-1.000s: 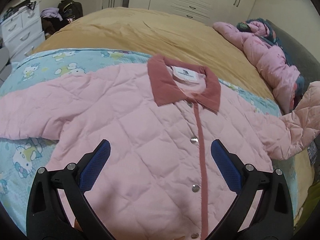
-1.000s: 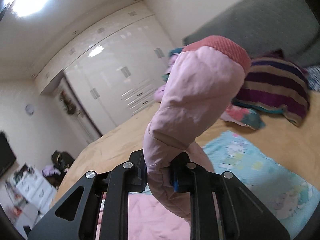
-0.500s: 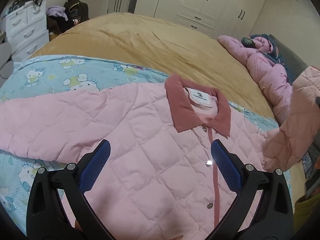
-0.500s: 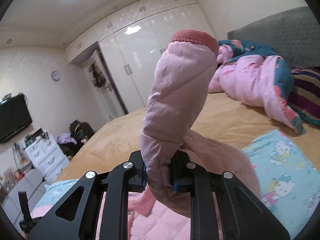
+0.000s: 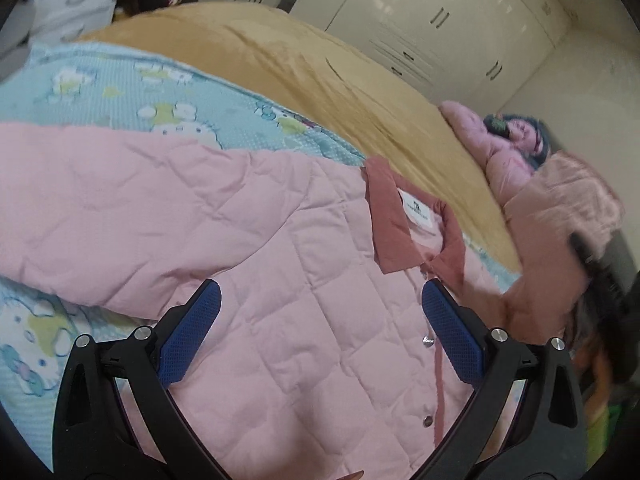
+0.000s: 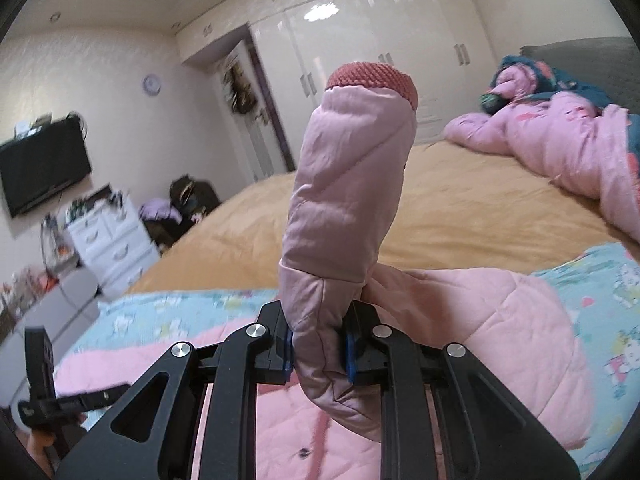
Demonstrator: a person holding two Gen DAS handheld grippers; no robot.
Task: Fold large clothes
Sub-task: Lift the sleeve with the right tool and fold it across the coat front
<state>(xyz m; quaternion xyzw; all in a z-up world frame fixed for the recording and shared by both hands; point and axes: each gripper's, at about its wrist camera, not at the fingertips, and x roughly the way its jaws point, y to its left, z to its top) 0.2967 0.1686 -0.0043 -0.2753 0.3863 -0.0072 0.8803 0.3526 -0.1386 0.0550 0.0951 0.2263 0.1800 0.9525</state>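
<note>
Left wrist view: left gripper (image 5: pixel 318 336) spread wide, nothing between blue pads (image 5: pixel 188 338), above front of pink quilted jacket (image 5: pixel 248 264). Jacket flat on light-blue cartoon-print blanket (image 5: pixel 132 92) over tan bedspread (image 5: pixel 304 68), snaps fastened, dusty-rose collar (image 5: pixel 390 224) toward wardrobe (image 5: pixel 448 12).

Right wrist view: right gripper (image 6: pixel 318 354) pinching jacket sleeve (image 6: pixel 348 204), rose cuff (image 6: pixel 374 78) raised upright above jacket body.

Right claw (image 6: pixel 318 350) pinching pink jacket sleeve (image 6: pixel 348 200), cuff upright
</note>
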